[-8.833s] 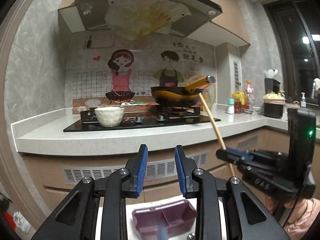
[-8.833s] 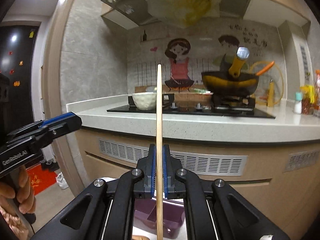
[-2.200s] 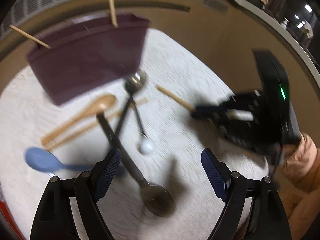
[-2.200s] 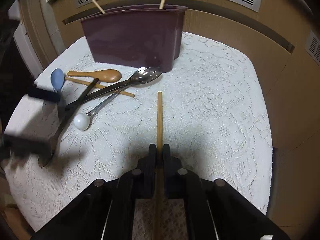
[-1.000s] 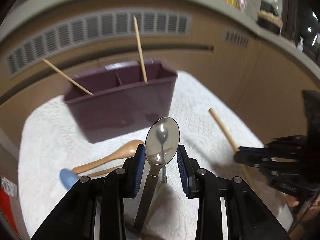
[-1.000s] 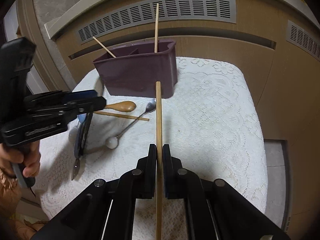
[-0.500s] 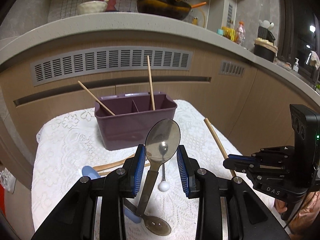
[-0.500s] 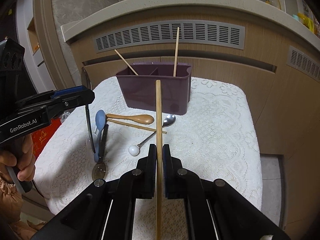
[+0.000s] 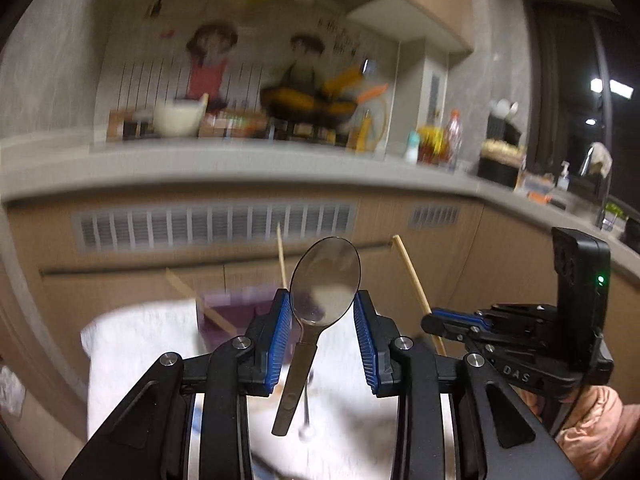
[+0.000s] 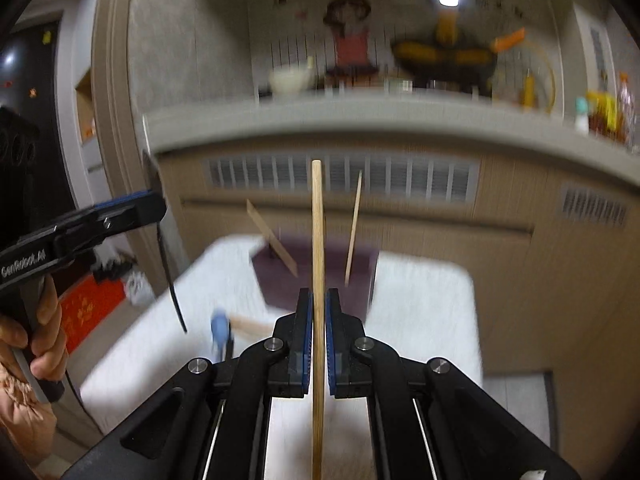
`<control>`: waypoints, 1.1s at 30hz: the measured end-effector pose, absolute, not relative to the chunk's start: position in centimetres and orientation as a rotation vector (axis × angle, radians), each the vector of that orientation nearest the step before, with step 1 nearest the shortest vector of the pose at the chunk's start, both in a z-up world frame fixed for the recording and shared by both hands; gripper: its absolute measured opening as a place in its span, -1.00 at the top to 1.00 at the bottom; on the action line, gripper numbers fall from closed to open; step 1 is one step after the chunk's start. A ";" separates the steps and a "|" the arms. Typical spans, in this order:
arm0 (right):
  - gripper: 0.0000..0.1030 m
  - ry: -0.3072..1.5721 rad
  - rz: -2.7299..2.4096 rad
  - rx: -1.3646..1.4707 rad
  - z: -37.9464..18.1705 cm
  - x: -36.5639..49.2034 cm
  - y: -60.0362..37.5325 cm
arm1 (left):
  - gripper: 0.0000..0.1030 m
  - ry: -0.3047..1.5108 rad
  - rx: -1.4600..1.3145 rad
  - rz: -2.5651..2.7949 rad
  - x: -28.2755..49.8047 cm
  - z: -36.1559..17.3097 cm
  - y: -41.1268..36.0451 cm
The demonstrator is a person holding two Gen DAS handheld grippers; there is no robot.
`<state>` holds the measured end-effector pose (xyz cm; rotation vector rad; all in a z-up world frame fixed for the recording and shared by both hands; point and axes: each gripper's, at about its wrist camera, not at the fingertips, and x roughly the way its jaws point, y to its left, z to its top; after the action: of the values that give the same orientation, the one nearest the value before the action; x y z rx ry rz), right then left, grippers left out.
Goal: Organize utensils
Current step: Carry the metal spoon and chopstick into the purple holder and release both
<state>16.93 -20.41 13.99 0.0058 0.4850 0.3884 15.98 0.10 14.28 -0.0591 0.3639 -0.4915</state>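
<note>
My left gripper (image 9: 321,301) is shut on a metal spoon (image 9: 325,280), its blue pads clamped on the bowl's edges. The handle hangs down towards me. A wooden chopstick (image 10: 317,248) stands upright in my right gripper (image 10: 316,308), which is shut on it. Both are raised above the purple organiser (image 10: 288,276), which sits on the white lace cloth (image 10: 420,312). Two chopsticks (image 10: 354,228) lean in the organiser. In the left wrist view the right gripper (image 9: 436,320) is to the right with its chopstick (image 9: 412,280). The right wrist view shows the left gripper (image 10: 152,204) at left.
A blue spoon (image 10: 219,330), a wooden spoon (image 10: 250,325) and a ball-ended spoon (image 9: 306,432) lie on the cloth. Behind the organiser are vented cabinet fronts (image 10: 400,220) under a grey counter (image 10: 360,120) with a wok and a bowl. A hand (image 10: 44,332) grips the left tool.
Both grippers have risen with the spoon and the chopstick still held. Both views have tilted up, so the counter and wall now fill the top and the organiser sits lower.
</note>
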 end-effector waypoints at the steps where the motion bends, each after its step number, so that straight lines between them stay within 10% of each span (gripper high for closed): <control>1: 0.90 0.446 0.383 0.007 15.5 17.2 -20.5 | 0.36 0.331 -0.061 -0.496 16.2 15.9 0.2; 12: 0.90 0.137 0.356 0.051 25.1 23.2 -19.8 | 0.35 0.173 -0.101 -0.480 22.8 23.4 1.4; 33: 0.89 0.473 0.285 0.088 6.7 39.6 -15.7 | 0.35 0.608 -0.206 -0.432 39.9 3.7 1.6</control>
<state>39.61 -15.73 6.74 0.0885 0.4732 0.2852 39.86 1.60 3.66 -0.2058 0.6083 -0.4321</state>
